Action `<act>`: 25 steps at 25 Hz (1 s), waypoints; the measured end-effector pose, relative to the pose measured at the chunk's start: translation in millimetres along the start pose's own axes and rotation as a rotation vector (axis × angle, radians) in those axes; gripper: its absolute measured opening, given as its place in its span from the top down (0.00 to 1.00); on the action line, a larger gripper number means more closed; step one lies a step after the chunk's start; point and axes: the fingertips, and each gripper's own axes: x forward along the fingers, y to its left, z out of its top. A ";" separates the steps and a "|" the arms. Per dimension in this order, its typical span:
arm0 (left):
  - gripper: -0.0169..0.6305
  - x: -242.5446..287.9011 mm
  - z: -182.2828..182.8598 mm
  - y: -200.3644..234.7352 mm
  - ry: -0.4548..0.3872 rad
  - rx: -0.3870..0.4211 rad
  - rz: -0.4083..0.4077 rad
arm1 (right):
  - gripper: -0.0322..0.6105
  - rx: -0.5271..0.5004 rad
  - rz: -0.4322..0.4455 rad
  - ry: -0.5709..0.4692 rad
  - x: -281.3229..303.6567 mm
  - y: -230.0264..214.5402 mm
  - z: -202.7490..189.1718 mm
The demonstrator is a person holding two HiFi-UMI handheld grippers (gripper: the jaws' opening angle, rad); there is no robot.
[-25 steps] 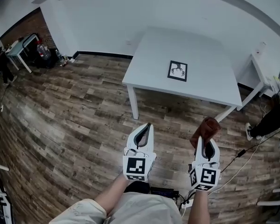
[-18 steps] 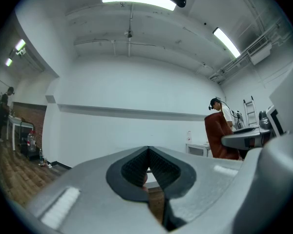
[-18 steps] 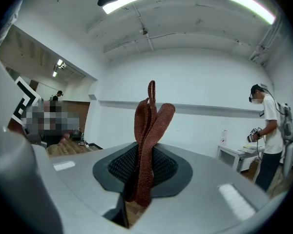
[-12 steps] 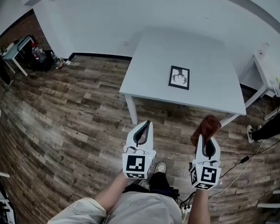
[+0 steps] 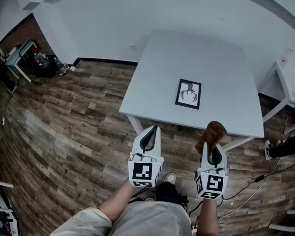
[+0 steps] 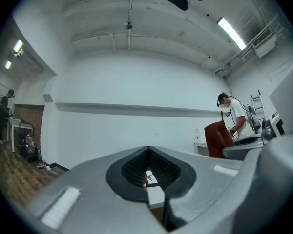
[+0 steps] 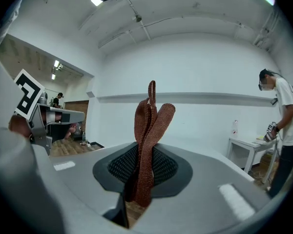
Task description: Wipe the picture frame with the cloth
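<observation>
On the white table (image 5: 196, 53) lies a black-rimmed picture frame (image 5: 188, 94).

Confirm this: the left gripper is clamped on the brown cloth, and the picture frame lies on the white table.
Wrong gripper. The right gripper is clamped on the brown cloth, as the right gripper view shows; the picture frame lies on the white table.
</observation>
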 end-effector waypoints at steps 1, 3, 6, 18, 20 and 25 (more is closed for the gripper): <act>0.97 12.9 -0.4 -0.3 0.006 -0.006 0.004 | 0.80 0.007 0.005 0.006 11.4 -6.8 -1.2; 0.97 37.2 -1.4 -0.9 0.013 -0.009 0.012 | 0.80 0.020 0.015 0.019 33.5 -19.8 -4.8; 0.97 68.8 -3.1 1.6 0.015 0.003 0.033 | 0.80 0.038 0.027 0.037 63.9 -36.6 -10.2; 0.97 159.3 -20.9 20.0 0.053 -0.027 0.020 | 0.80 0.068 0.041 0.124 165.1 -56.5 -21.2; 0.97 174.6 -27.1 26.6 0.058 -0.031 0.005 | 0.80 0.087 0.039 0.167 187.6 -55.3 -28.0; 0.97 205.7 -43.8 40.9 0.075 -0.017 -0.027 | 0.80 0.173 0.033 0.341 257.1 -56.0 -58.5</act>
